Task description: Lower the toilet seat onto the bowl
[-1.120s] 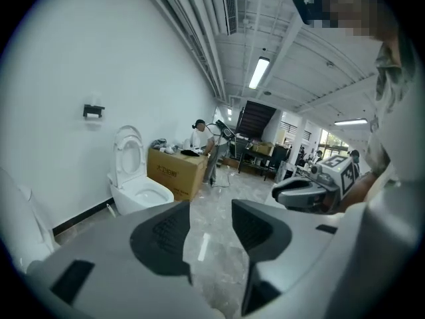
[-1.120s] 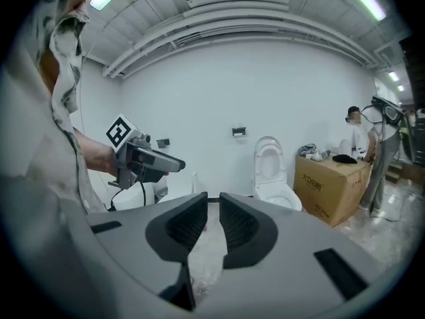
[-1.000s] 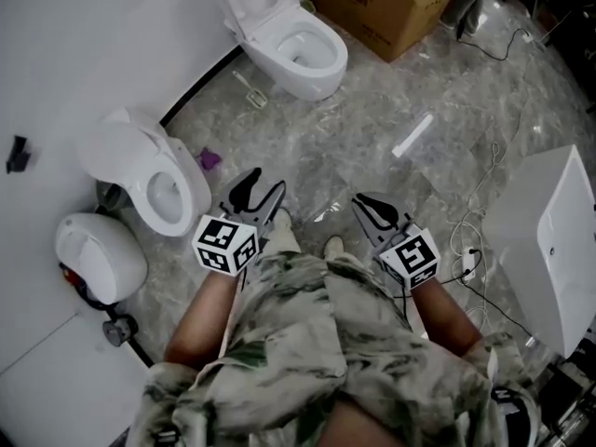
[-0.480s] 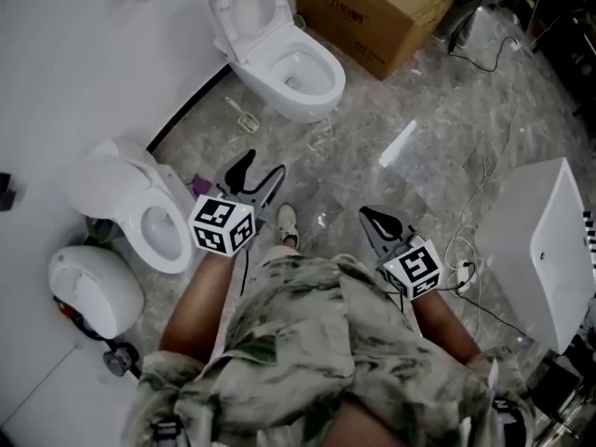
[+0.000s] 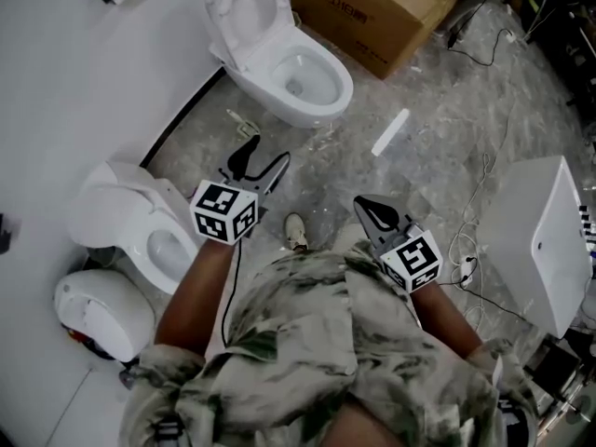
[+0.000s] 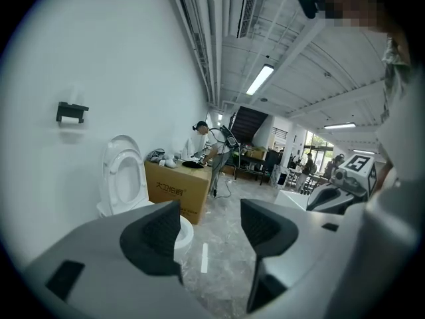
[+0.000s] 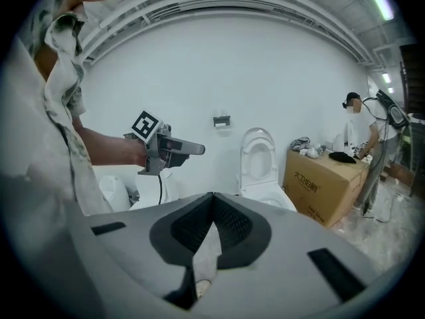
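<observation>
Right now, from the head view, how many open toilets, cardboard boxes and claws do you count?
Open toilets: 2, far and near
Cardboard boxes: 1
Claws: 2, left and right
Total: 5

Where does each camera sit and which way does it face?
Head view: on the person's head, facing steeply down at the floor; both forearms, left gripper and right gripper show.
Left gripper view: rides the left gripper, looking along its open, empty jaws, which have just been opening, toward the toilet and cardboard box; right gripper shows at right.
Right gripper view: rides the right gripper, looking past its shut jaws at the wall; left gripper and forearm show.
Shared: toilet and cardboard box appear in all three.
</observation>
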A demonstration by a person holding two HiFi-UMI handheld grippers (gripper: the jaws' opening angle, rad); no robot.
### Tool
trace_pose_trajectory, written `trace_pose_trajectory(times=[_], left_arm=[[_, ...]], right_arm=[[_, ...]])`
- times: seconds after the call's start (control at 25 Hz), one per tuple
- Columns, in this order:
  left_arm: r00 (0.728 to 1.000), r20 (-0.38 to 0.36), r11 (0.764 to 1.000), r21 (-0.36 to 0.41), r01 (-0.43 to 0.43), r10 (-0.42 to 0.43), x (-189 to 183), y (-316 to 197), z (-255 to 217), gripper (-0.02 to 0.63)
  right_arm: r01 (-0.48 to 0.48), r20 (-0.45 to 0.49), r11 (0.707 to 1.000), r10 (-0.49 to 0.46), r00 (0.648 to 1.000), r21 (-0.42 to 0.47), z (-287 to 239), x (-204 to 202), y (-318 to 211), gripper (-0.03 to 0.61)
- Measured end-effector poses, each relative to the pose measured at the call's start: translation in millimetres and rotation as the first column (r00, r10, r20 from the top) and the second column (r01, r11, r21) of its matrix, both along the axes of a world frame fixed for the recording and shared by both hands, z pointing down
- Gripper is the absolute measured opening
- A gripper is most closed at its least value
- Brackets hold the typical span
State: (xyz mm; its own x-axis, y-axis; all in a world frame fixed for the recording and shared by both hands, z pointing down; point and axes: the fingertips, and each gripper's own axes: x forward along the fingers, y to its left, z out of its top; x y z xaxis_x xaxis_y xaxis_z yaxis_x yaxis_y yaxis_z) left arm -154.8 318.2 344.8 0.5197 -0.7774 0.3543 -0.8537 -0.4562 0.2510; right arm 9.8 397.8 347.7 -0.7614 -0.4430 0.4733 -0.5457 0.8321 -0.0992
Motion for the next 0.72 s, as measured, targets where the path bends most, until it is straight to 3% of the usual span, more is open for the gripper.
trace_pose_trajectory(times=[0.28, 0.72], left_arm=[[1.0, 0.004, 0.999, -0.028, 0.015, -0.015, -17.8, -59.0, 11.6, 0.278], [0.994, 0.059, 0.993, -0.059, 0.099, -0.096, -1.0, -203.5, 10.5, 0.278]], right_arm=[[0.011, 0.012, 0.998, -0.011, 1.0, -0.061, 3.7, -11.6, -50.9, 0.023], [0.1, 0.063, 0.992, -0.095, 0.993, -0.074, 7.2, 14.0, -210.9, 0.023]])
